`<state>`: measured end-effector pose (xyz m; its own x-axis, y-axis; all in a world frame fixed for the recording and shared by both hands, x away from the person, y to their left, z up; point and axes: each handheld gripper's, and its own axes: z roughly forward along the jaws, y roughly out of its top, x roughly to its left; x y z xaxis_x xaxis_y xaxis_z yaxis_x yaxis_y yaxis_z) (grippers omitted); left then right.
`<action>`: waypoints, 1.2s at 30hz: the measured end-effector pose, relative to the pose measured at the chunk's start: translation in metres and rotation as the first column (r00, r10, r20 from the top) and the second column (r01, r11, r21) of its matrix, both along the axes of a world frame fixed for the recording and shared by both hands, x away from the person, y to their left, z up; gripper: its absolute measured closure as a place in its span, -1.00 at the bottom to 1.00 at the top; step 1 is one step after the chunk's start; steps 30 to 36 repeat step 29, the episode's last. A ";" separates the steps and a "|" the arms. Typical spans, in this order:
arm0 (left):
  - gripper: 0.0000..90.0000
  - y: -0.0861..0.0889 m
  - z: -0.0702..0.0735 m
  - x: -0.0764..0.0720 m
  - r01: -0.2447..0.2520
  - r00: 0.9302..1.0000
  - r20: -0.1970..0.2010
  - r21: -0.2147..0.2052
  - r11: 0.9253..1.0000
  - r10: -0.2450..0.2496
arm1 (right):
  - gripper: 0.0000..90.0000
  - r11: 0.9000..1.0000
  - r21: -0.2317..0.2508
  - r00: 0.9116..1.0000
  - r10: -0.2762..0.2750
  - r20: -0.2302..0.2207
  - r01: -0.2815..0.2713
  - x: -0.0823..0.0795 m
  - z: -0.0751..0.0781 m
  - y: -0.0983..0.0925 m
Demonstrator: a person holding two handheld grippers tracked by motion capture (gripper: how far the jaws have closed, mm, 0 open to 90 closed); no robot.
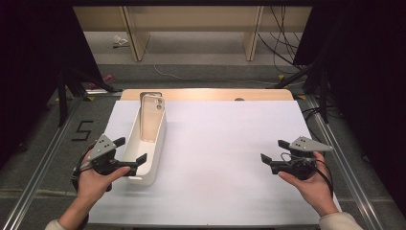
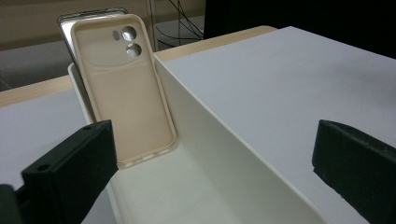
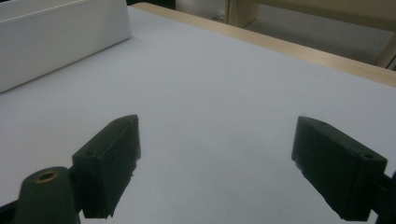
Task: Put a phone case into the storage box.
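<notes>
A long white bin [image 1: 152,163] lies lengthwise on the left of the white table sheet [image 1: 215,158]. A beige phone case [image 1: 154,117] leans upright against its far end, inner side facing me, camera holes at the top. A second, dark-rimmed case [image 2: 67,25] stands right behind the beige phone case [image 2: 126,88]. My left gripper [image 1: 130,150] is open at the bin's near end. In the left gripper view, the left gripper [image 2: 212,140] looks down the bin [image 2: 224,140], nothing between its jaws. My right gripper [image 1: 274,151] is open and empty over bare sheet at the right. The right gripper [image 3: 218,130] points toward the bin [image 3: 60,37].
The sheet covers a wooden table whose far edge [image 1: 206,94] shows bare. Beyond it are shelf legs [image 1: 251,33] and loose cables [image 1: 280,48] on the floor. Metal rails [image 1: 335,143] run along both sides, with black curtains behind them.
</notes>
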<state>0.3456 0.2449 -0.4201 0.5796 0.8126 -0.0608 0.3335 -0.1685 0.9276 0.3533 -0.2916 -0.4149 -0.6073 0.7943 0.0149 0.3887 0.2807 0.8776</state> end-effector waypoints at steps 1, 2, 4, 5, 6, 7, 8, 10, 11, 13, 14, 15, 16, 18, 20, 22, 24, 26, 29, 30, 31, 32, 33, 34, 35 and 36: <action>-1.00 0.000 0.000 0.000 -0.001 1.000 0.000 -0.001 1.000 0.001 | -0.64 1.000 0.000 1.000 -0.001 -0.001 0.001 0.000 0.000 0.000; -1.00 0.001 -0.001 0.000 -0.001 1.000 0.001 -0.002 1.000 0.001 | -0.64 1.000 0.001 1.000 0.000 0.000 0.000 0.000 0.000 -0.001; -1.00 0.001 -0.001 -0.001 -0.003 1.000 0.001 -0.001 1.000 0.003 | -0.64 1.000 0.002 1.000 -0.004 -0.001 0.004 -0.001 0.000 -0.001; -1.00 0.002 -0.002 -0.001 -0.003 1.000 0.001 0.000 1.000 0.003 | -0.64 1.000 0.001 1.000 -0.004 -0.002 0.004 -0.001 0.000 -0.002; -1.00 0.002 -0.002 -0.001 -0.004 1.000 0.001 0.000 1.000 0.004 | -0.64 1.000 0.001 1.000 -0.005 -0.001 0.005 -0.001 0.000 -0.002; -1.00 0.002 -0.002 -0.002 -0.004 1.000 0.002 0.001 1.000 0.004 | -0.64 1.000 0.002 1.000 -0.005 -0.002 0.005 -0.002 0.000 -0.002; -1.00 0.002 -0.002 -0.002 -0.004 1.000 0.004 0.000 1.000 0.004 | -0.64 1.000 0.002 1.000 -0.005 -0.002 0.005 -0.002 0.000 -0.003; -1.00 0.003 -0.003 -0.003 -0.004 1.000 0.004 0.001 1.000 0.004 | -0.64 1.000 0.004 1.000 -0.005 -0.001 0.005 -0.002 0.000 -0.003; -1.00 0.002 -0.003 -0.003 -0.005 1.000 0.004 0.001 1.000 0.005 | -0.64 1.000 0.002 1.000 -0.005 -0.004 0.005 -0.002 0.000 -0.003; -1.00 0.002 -0.004 -0.004 -0.004 1.000 0.003 0.004 1.000 0.004 | -0.64 1.000 0.001 1.000 -0.003 -0.006 0.003 -0.003 0.000 -0.003; -1.00 0.002 -0.004 -0.004 -0.005 1.000 0.003 0.004 1.000 0.005 | -0.64 1.000 0.000 1.000 -0.002 -0.007 0.002 -0.003 0.000 -0.003; -1.00 0.002 -0.004 -0.004 -0.006 1.000 0.003 0.005 1.000 0.005 | -0.64 1.000 -0.001 1.000 -0.002 -0.006 0.002 -0.003 -0.001 -0.003; -1.00 0.002 -0.005 -0.004 -0.005 1.000 0.003 0.007 1.000 0.005 | -0.64 1.000 -0.001 1.000 -0.001 -0.007 0.001 -0.003 -0.001 -0.003; -1.00 0.001 -0.006 -0.004 -0.003 1.000 0.003 0.009 1.000 0.003 | -0.64 1.000 -0.002 1.000 0.001 -0.007 -0.001 -0.003 -0.001 -0.002; -1.00 0.000 -0.006 -0.004 0.000 1.000 0.004 0.010 1.000 0.000 | -0.64 1.000 -0.002 1.000 0.005 -0.008 -0.005 -0.003 -0.001 -0.002; -1.00 0.000 -0.006 -0.004 0.001 1.000 0.005 0.011 1.000 -0.001 | -0.64 1.000 0.000 1.000 0.003 -0.007 -0.003 -0.002 -0.001 -0.001; -1.00 0.000 -0.007 -0.004 0.000 1.000 0.002 0.011 1.000 0.000 | -0.64 1.000 -0.002 1.000 0.004 -0.008 -0.004 -0.002 -0.001 -0.001; -1.00 0.000 -0.007 -0.004 0.000 1.000 0.003 0.011 1.000 0.000 | -0.64 1.000 -0.001 1.000 0.004 -0.007 -0.004 -0.002 -0.001 -0.001; -1.00 0.000 -0.006 -0.004 -0.002 1.000 0.008 0.011 1.000 0.002 | -0.64 1.000 -0.002 1.000 0.005 -0.008 -0.005 -0.002 -0.002 -0.001; -1.00 0.000 -0.006 -0.004 -0.002 1.000 0.008 0.011 1.000 0.002 | -0.64 1.000 -0.002 1.000 0.005 -0.008 -0.005 -0.002 -0.002 -0.001; -1.00 0.000 -0.006 -0.004 -0.002 1.000 0.008 0.011 1.000 0.002 | -0.64 1.000 -0.002 1.000 0.005 -0.008 -0.005 -0.002 -0.002 -0.001; -1.00 0.000 -0.006 -0.004 -0.002 1.000 0.008 0.011 1.000 0.002 | -0.64 1.000 -0.002 1.000 0.005 -0.008 -0.005 -0.002 -0.002 -0.001; -1.00 0.000 -0.006 -0.004 -0.002 1.000 0.008 0.011 1.000 0.002 | -0.64 1.000 -0.002 1.000 0.005 -0.008 -0.005 -0.002 -0.002 -0.001; -1.00 0.000 -0.006 -0.004 -0.002 1.000 0.008 0.011 1.000 0.002 | -0.64 1.000 -0.002 1.000 0.005 -0.008 -0.005 -0.002 -0.002 -0.001; -1.00 0.000 -0.006 -0.004 -0.002 1.000 0.008 0.011 1.000 0.002 | -0.64 1.000 -0.002 1.000 0.005 -0.008 -0.005 -0.002 -0.002 -0.001; -1.00 0.000 -0.006 -0.004 -0.002 1.000 0.008 0.011 1.000 0.002 | -0.64 1.000 -0.002 1.000 0.005 -0.008 -0.005 -0.002 -0.002 -0.001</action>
